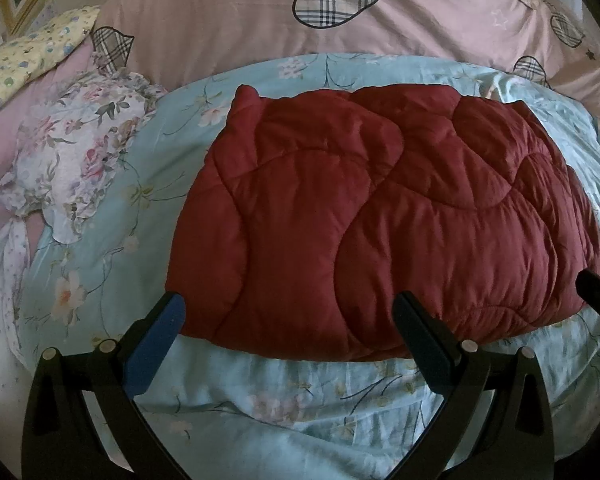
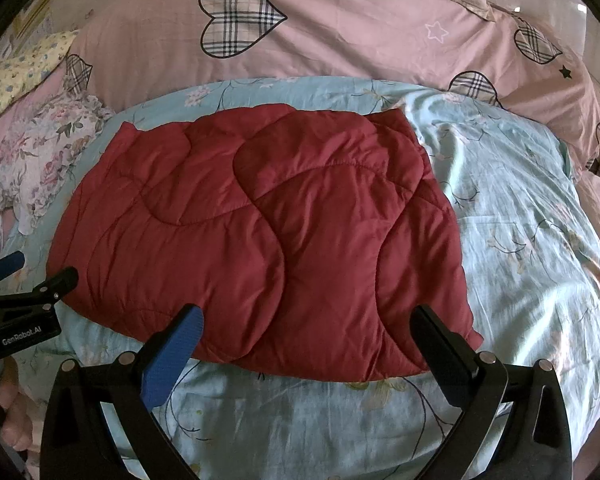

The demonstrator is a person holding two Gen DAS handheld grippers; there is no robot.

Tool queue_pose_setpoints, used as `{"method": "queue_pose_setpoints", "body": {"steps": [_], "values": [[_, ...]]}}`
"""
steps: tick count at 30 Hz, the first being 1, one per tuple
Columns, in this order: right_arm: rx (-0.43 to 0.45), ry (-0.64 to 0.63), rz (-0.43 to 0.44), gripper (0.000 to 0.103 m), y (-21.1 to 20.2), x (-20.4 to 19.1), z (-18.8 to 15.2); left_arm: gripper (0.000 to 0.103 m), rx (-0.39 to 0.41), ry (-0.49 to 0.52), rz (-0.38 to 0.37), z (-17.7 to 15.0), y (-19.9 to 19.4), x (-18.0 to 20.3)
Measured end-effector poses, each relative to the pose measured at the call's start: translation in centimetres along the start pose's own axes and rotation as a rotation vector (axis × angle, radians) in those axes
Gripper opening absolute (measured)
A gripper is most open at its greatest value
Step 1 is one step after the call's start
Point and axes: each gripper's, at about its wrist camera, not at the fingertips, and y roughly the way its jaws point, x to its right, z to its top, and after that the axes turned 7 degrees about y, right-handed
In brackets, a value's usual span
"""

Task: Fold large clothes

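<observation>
The red quilted garment point(image 1: 384, 216) lies folded into a thick packet on the light blue floral sheet point(image 2: 520, 240), just ahead of both claws. Your left gripper point(image 1: 290, 320) is released, the two fingers spread wide and holding nothing; the near edge of the garment is directly in front of its tips. Your right gripper point(image 2: 306, 330) is also spread and empty, with the near right corner of the garment just beyond its right finger.

I judge that the padded fabric is soft, puffy and light, but bulky, and its smooth shell is probably slippery. It will sag and spring open when lifted. Take hold at the near edge, one claw toward each corner, and bite deep so that all layers are between the fingers.
</observation>
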Motion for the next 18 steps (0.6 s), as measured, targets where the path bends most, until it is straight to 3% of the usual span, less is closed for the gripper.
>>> {"method": "queue_pose_setpoints", "body": {"steps": [18], "values": [[0.0,0.007,0.006,0.103,-0.27,0.23,0.14,0.103,0.002,-0.002,0.004,0.22,-0.11,0.04]]}}
